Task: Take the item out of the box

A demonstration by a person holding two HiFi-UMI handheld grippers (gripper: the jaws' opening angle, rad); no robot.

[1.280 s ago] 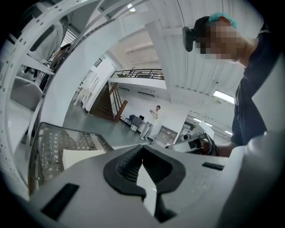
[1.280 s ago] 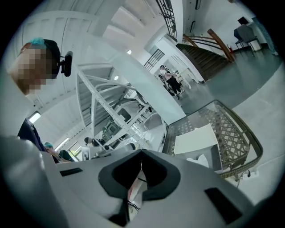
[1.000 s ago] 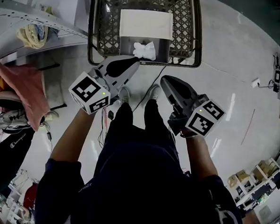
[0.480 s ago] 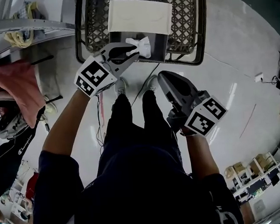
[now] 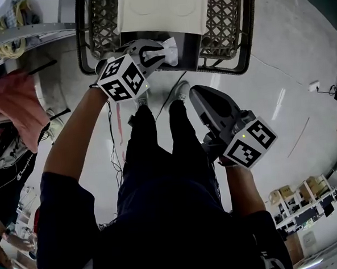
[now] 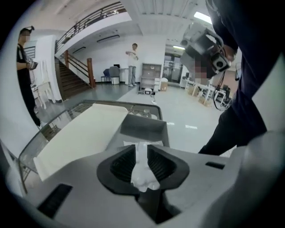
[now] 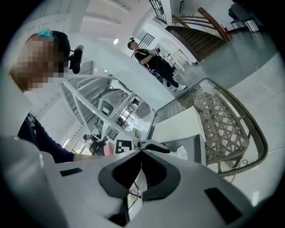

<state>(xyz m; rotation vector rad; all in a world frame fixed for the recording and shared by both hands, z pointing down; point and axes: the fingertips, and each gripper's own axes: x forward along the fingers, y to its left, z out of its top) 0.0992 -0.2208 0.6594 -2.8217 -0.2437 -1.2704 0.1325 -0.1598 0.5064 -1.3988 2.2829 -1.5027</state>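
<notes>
A grey box point(image 5: 188, 44) stands at the near end of a dark wicker basket point(image 5: 224, 19), with a white tissue point(image 5: 170, 50) sticking out of its top. My left gripper point(image 5: 159, 51) reaches over the box and is shut on that tissue. In the left gripper view the tissue point(image 6: 141, 167) is pinched between the dark jaws, just above the box point(image 6: 142, 129). My right gripper point(image 5: 196, 95) hangs lower, over the floor short of the basket, shut and holding nothing. The right gripper view shows the left gripper point(image 7: 151, 146) at the box.
A cream flat board point(image 5: 161, 12) lies across the basket behind the box. The person's legs and shoes stand right under the basket's near rim. A pink cloth point(image 5: 19, 106) hangs at the left; shelves point(image 5: 298, 203) are at the lower right. People stand far off point(image 6: 132, 64).
My left gripper has moved forward from beside the legs up to the box and closed on the tissue. The right gripper has stayed about where it was.
</notes>
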